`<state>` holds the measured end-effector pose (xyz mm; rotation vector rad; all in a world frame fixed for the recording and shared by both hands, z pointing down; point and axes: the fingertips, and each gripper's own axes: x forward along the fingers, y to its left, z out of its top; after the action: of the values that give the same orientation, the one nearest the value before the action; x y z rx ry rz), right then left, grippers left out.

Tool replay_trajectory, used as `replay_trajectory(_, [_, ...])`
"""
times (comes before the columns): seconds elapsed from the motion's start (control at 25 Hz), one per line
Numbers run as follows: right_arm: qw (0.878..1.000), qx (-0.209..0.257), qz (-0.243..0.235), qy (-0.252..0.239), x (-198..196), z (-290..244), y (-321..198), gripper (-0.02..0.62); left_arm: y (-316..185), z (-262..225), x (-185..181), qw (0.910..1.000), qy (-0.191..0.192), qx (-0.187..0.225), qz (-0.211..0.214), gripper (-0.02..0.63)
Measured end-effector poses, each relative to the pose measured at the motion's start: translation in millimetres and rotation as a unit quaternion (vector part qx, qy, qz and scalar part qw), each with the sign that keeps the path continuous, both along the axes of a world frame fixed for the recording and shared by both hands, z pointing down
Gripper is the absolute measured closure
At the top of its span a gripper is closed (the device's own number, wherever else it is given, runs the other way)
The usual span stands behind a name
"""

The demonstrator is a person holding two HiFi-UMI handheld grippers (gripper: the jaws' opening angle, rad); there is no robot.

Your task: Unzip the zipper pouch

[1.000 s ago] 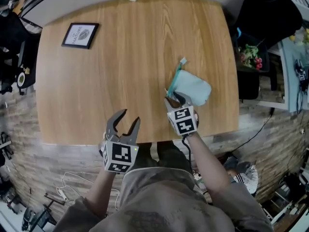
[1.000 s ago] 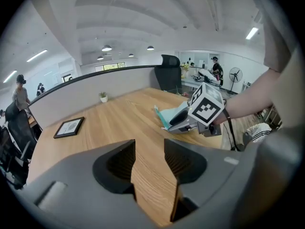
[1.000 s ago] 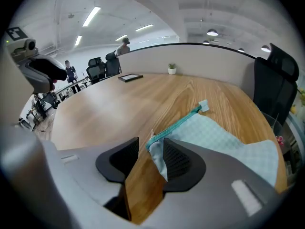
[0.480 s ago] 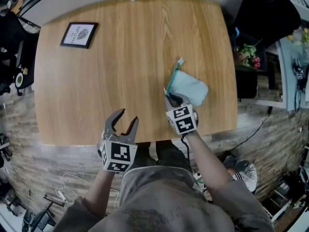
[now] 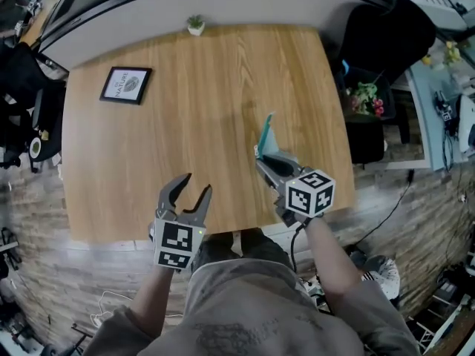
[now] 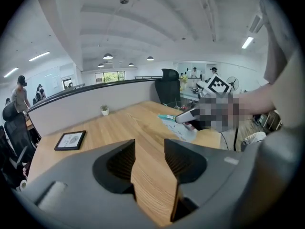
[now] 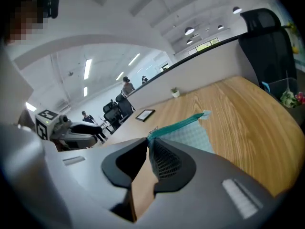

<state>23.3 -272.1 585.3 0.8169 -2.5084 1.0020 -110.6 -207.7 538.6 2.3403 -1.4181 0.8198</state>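
The pale mint zipper pouch (image 5: 266,136) with a teal zipper hangs on edge above the right side of the wooden table (image 5: 185,110). My right gripper (image 5: 260,156) has the pouch's near zipper end between its jaws, which are closing on it. In the right gripper view the pouch (image 7: 190,132) runs away from the pinched corner at the right gripper (image 7: 148,144). My left gripper (image 5: 187,184) is open and holds nothing at the table's near edge. From the left gripper (image 6: 148,149) the pouch (image 6: 178,128) shows further right.
A framed picture (image 5: 126,84) lies at the far left of the table and a small potted plant (image 5: 195,24) stands at its far edge. A black chair (image 5: 386,35) and flowers (image 5: 364,95) are off the right side.
My right gripper has shut on the pouch's near end and raised it, so the pouch now hangs on edge instead of lying flat. The left gripper has stayed open in place.
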Motion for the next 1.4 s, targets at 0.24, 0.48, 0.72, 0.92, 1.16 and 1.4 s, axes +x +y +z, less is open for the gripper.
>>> replay_trajectory(0.24, [0.996, 0.045, -0.071, -0.041, -2.8, -68.5, 27.3, 0.537, -8.4, -53.5, 7.4, 0.9981, 0.023, 0.045, 0.033, 0.414])
replay_trajectory(0.48, [0.989, 0.076, -0.116, -0.055, -4.0, -115.8, 48.8, 0.537, -7.7, -89.6, 21.8, 0.9948, 0.064, 0.053, 0.059, 0.414])
replay_trajectory(0.72, [0.979, 0.098, -0.163, -0.070, -4.4, -143.3, 63.4, 0.537, 4.3, -101.1, 51.0, 0.9796, 0.123, 0.027, 0.157, 0.414])
replay_trajectory(0.92, [0.951, 0.139, -0.270, -0.059, -5.6, -169.7, 89.8, 0.537, 17.6, -130.9, 73.6, 0.9476, 0.189, 0.021, 0.256, 0.416])
replay_trajectory(1.16, [0.921, 0.155, -0.350, -0.077, -3.8, -197.8, 113.8, 0.537, 41.0, -165.7, 100.0, 0.8956, 0.255, 0.006, 0.364, 0.418])
replay_trajectory(1.4, [0.903, 0.167, -0.390, -0.069, -1.8, -205.4, 127.6, 0.537, 43.5, -175.0, 109.4, 0.8846, 0.288, -0.001, 0.367, 0.420])
